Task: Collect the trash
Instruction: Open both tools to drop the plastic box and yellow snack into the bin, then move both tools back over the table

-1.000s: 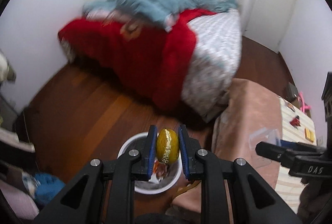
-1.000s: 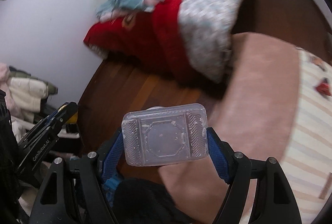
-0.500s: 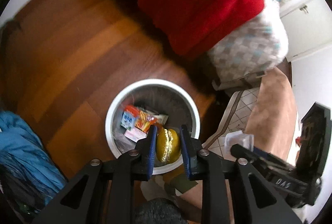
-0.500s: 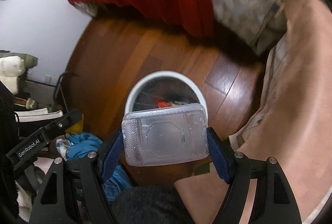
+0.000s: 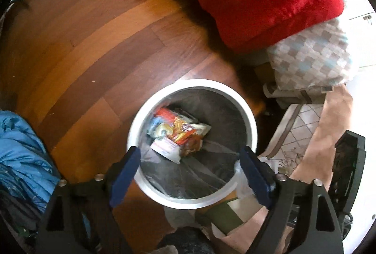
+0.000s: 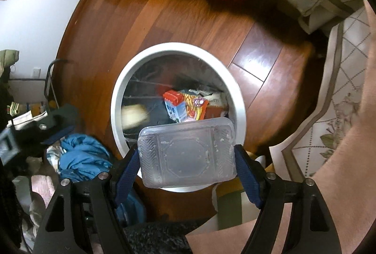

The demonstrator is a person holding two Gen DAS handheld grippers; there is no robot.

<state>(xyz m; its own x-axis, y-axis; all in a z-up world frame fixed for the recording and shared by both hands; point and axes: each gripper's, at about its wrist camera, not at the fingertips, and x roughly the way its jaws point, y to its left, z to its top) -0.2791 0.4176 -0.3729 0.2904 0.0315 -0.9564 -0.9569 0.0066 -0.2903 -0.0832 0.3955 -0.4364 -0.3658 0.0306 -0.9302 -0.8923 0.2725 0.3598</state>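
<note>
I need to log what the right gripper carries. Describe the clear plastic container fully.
The clear plastic container is a shallow rectangular tray with rounded corners, cloudy and translucent, with ribbed chevron ends and an octagonal panel moulded in its base. Whitish residue flecks it. The right gripper clamps it at both short ends, base toward the camera, over the near rim of the white bin.

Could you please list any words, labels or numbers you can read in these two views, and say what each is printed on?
None can be read.
Red and blue carton in the white bin: dark print, too blurred.
Orange wrapper: round logo, too small.
White packet: faint pink print, illegible.
Clear plastic container: only embossed patterns, no text.
</note>
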